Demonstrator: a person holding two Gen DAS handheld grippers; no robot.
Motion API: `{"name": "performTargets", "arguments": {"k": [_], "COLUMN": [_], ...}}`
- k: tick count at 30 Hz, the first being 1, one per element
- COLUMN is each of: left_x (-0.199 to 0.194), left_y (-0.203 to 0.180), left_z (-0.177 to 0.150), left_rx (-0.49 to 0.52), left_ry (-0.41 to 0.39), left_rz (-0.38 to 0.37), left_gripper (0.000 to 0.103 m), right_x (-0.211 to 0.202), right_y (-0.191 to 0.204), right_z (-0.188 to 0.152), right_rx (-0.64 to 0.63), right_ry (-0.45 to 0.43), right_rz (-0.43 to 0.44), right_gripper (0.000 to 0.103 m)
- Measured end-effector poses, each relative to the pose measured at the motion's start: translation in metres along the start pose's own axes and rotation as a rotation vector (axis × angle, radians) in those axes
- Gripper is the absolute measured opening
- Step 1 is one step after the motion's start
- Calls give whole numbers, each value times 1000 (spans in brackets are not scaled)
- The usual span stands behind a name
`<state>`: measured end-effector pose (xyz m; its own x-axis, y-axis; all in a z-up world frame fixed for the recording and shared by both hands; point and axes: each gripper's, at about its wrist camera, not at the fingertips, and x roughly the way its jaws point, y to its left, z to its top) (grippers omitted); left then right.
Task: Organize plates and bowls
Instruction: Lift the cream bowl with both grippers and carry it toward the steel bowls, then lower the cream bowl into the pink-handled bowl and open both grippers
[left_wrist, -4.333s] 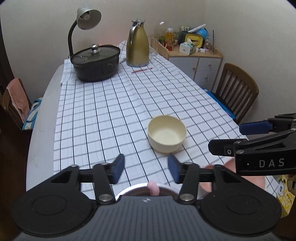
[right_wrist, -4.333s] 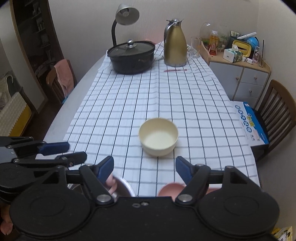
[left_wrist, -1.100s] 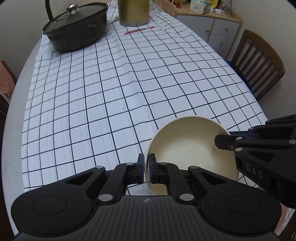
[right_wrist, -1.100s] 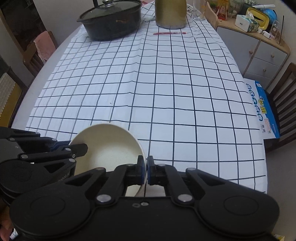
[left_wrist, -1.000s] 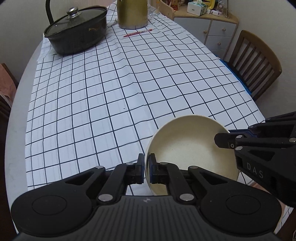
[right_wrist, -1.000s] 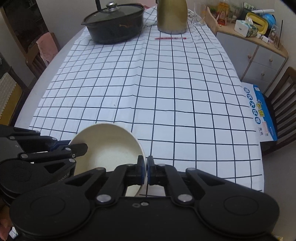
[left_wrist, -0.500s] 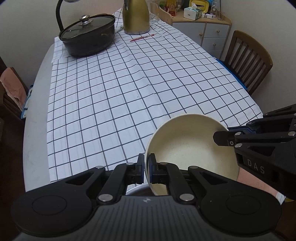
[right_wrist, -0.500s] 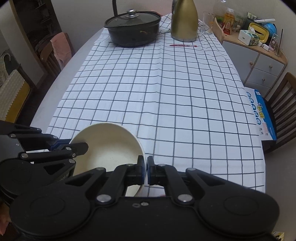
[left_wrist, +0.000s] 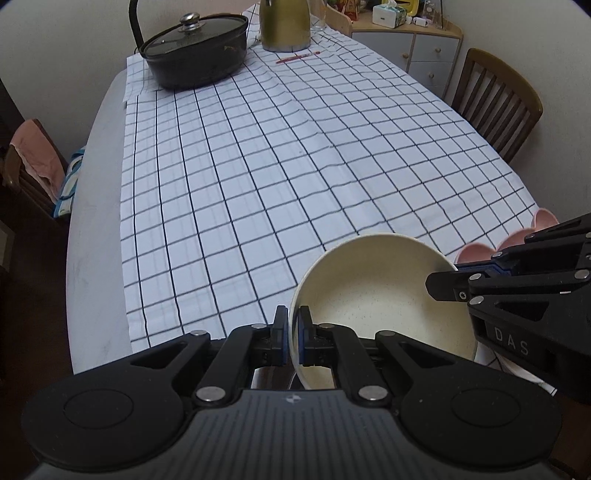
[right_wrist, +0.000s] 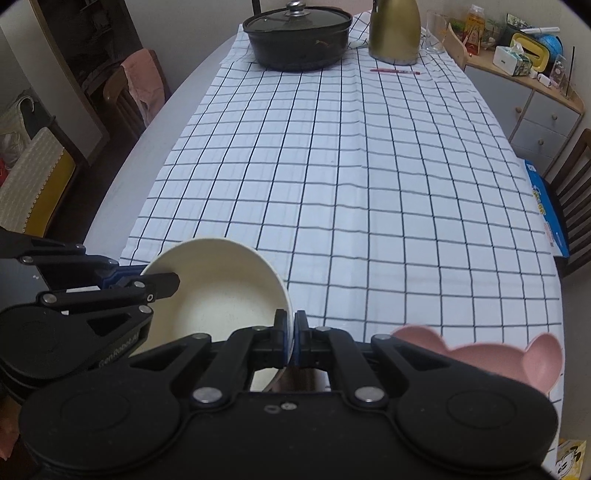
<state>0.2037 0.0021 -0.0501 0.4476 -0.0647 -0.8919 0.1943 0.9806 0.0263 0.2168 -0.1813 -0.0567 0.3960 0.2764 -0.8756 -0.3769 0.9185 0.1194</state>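
Above near table edge, cream bowl (left_wrist: 384, 295) tilted (opening faces cameras).

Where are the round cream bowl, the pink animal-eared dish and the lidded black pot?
Round cream bowl (left_wrist: 384, 295), left wrist view, inner floor.
Pink animal-eared dish (right_wrist: 491, 356), right wrist view, inside surface.
Lidded black pot (right_wrist: 299, 38), right wrist view, side wall.
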Motion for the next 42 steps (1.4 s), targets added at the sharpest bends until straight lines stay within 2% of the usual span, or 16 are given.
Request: {"name": "performTargets", "arguments": {"k": [9,19,42], "left_x": [-1,4,20], "left_y": [0,-13,-24], "left_z": [-29,-47,-52], "left_rx": [28,101,154], "left_ry": [13,-3,-10], "left_rz": [-8,14,72], "left_gripper": [5,5,6], "right_x": [7,10,18], "right_y": [14,19,24], "right_z": [-27,-51,-58], "right_rx": [12,8,-6], "right_ry": [34,36,24], "right_rz": [16,7,-24], "right_gripper": [4,5,6]}}
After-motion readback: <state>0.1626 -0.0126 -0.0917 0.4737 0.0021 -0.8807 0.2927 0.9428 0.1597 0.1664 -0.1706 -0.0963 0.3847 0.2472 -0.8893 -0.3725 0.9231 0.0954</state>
